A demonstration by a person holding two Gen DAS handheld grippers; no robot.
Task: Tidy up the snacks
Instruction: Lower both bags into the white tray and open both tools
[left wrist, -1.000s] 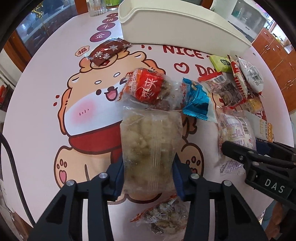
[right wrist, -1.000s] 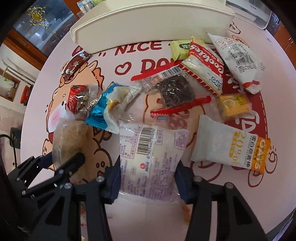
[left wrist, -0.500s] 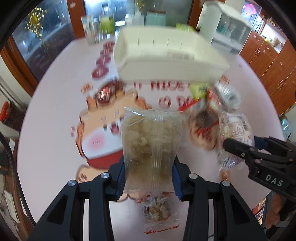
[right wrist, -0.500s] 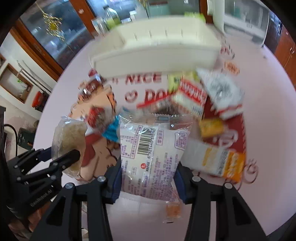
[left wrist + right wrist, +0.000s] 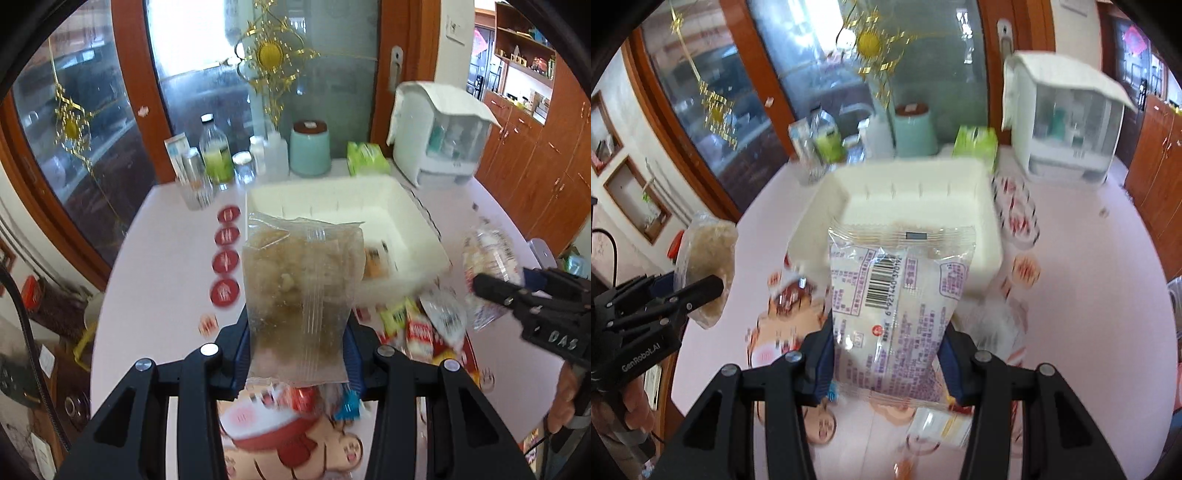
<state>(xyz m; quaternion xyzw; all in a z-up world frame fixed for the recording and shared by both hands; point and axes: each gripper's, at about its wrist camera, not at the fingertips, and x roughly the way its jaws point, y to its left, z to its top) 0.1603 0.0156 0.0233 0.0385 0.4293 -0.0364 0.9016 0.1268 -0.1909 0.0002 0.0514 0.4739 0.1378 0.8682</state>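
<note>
Pink table (image 5: 159, 266) under me, white bin (image 5: 406, 206) at twelve o'clock. I have my left gripper (image 5: 299, 350) clamped on a clear snack bag (image 5: 301, 291), raised off the table. My right gripper (image 5: 886, 354) pinches a white barcoded packet (image 5: 897, 295), also aloft before the bin.

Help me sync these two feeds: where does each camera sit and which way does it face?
Left wrist: rides the left claw, facing the white bin past its clear packet; a hand shows bottom right.
Right wrist: rides the right claw, facing that bin past its barcoded packet.
Shared: bin, pink table, each other's claw.
</note>
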